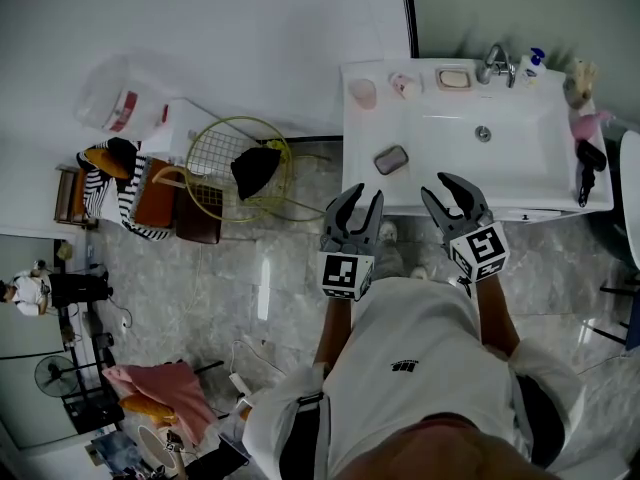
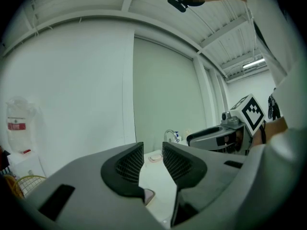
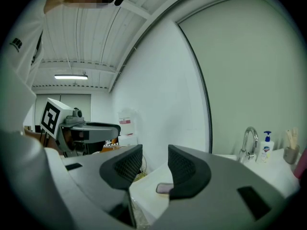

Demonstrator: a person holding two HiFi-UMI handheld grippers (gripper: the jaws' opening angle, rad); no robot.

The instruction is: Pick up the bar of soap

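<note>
The person stands at the front edge of the sink (image 1: 365, 133) with both tools held level at waist height, pointing toward it.

1. Left gripper (image 1: 366, 196): jaws apart, nothing between the pads. Its own view shows open air and the white ledge through the gap.
2. Right gripper (image 1: 435, 184): jaws likewise spread and empty. Neither tool touches the sink.
3. Bar of soap (image 1: 391, 159): a greyish-mauve slab lying flat on the sink's left ledge, just beyond the front rim and beside the basin. It rests apart from everything else on the ledge.

Relation governing the approach:
- The bar lies ahead of both tools, between their lines of aim. It is forward and slightly right of the left gripper, and forward and left of the right gripper.
- Seen from the head view, its long axis runs diagonally, near-left to far-right.
- The two tools appear about equally near. The left looks marginally closer, but the right gripper view shows the bar low in its jaw gap, close to the right-hand pad.
- A grip across the short sides would likely need the chosen tool turned to match the diagonal.

Farther back, along the wall edge: a pink cup (image 1: 362, 93), a soap dish (image 1: 453, 78) holding a pale block, the faucet (image 1: 495, 64) and a pump bottle (image 1: 530, 66).
</note>
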